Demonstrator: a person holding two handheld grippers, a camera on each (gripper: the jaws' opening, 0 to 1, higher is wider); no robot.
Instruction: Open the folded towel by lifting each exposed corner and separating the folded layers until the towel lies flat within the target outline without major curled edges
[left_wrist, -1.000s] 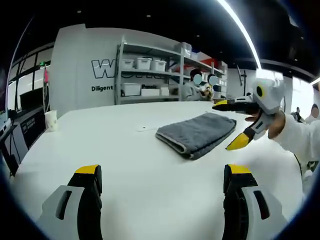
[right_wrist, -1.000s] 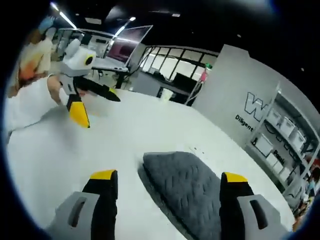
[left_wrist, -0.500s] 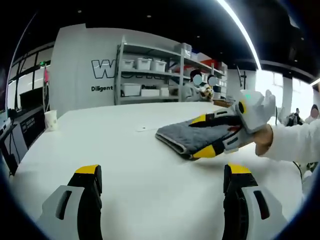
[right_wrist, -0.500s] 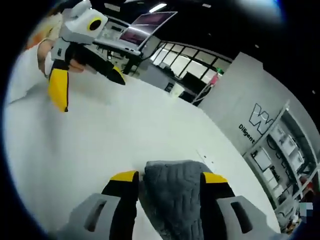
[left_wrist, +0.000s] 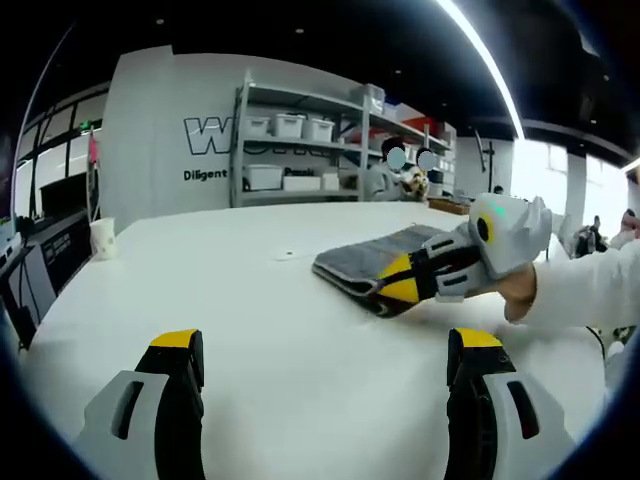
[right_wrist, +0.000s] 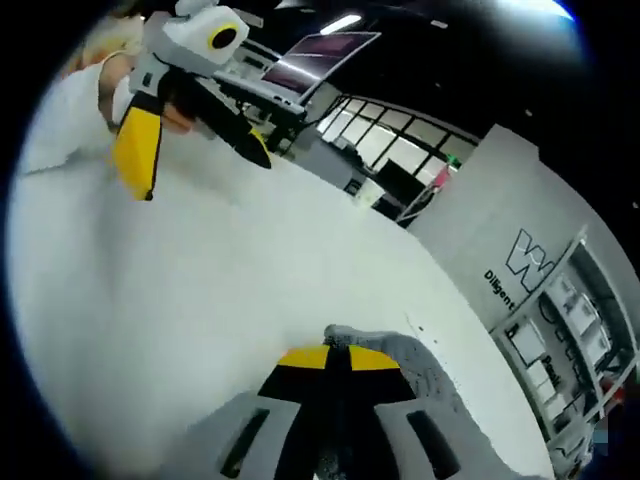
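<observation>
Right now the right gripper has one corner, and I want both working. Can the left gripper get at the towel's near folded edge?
Probably yes: the left gripper is open, and bare table lies between it and the towel.

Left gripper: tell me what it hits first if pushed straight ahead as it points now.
Probably the bare white table: the left gripper points along its surface. The folded towel and right gripper lie right of that line; depth is unclear.

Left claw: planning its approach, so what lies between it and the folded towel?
In the left gripper view, only bare white table lies between the open left claw and the grey towel, whose near corner the right claw pinches.
</observation>
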